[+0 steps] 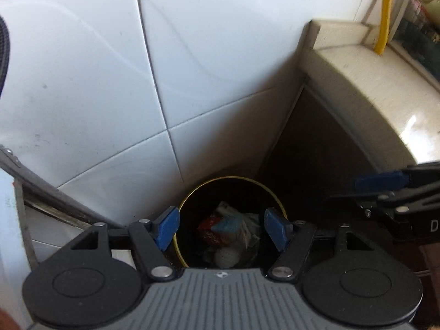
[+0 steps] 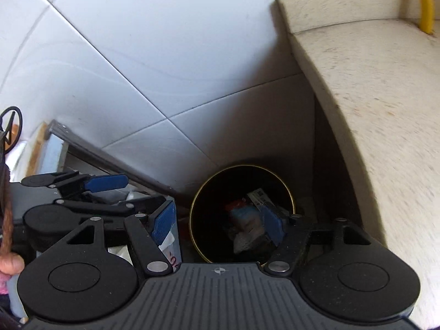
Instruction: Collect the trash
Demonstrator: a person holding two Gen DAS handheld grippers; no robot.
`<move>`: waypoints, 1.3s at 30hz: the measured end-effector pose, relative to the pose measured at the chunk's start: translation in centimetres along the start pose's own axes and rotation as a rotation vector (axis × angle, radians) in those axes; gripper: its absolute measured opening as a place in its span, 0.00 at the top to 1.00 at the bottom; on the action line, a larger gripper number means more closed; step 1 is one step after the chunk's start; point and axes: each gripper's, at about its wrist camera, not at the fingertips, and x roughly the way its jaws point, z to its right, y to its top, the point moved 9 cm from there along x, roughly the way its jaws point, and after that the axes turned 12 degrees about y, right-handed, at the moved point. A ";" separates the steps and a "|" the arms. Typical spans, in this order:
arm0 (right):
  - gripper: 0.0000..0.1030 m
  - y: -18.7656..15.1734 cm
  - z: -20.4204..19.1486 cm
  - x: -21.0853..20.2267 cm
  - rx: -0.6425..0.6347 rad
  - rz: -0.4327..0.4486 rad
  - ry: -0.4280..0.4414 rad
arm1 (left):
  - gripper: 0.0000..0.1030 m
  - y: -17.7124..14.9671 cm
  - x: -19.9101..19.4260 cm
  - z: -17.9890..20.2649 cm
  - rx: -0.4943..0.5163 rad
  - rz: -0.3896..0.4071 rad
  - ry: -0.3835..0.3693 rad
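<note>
Trash bin (image 1: 232, 192) sits on the floor in the corner where the white tiled wall (image 1: 110, 82) meets the beige counter (image 2: 371, 110) — round, dark, thin gold rim. Inside it, a heap of trash (image 1: 231, 228): a red wrapper, a light-blue packet, white crumpled bits, a printed carton edge (labels too blurred to read). Your left gripper (image 1: 221, 228) hangs above the bin mouth, blue pads spread wide, nothing between them. Your right gripper (image 2: 217, 224) is just beside it, also over the bin — pads apart and empty; its right pad overlaps the trash in view, contact can't be judged. In the right wrist view the left gripper shows at the left edge. A yellow hose (image 1: 386, 13) hangs down onto the counter's back edge.
</note>
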 end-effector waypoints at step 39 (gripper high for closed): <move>0.12 -8.6 -2.6 -13.1 -0.092 0.226 -0.110 | 0.17 -8.6 -14.3 3.1 -0.233 0.177 0.149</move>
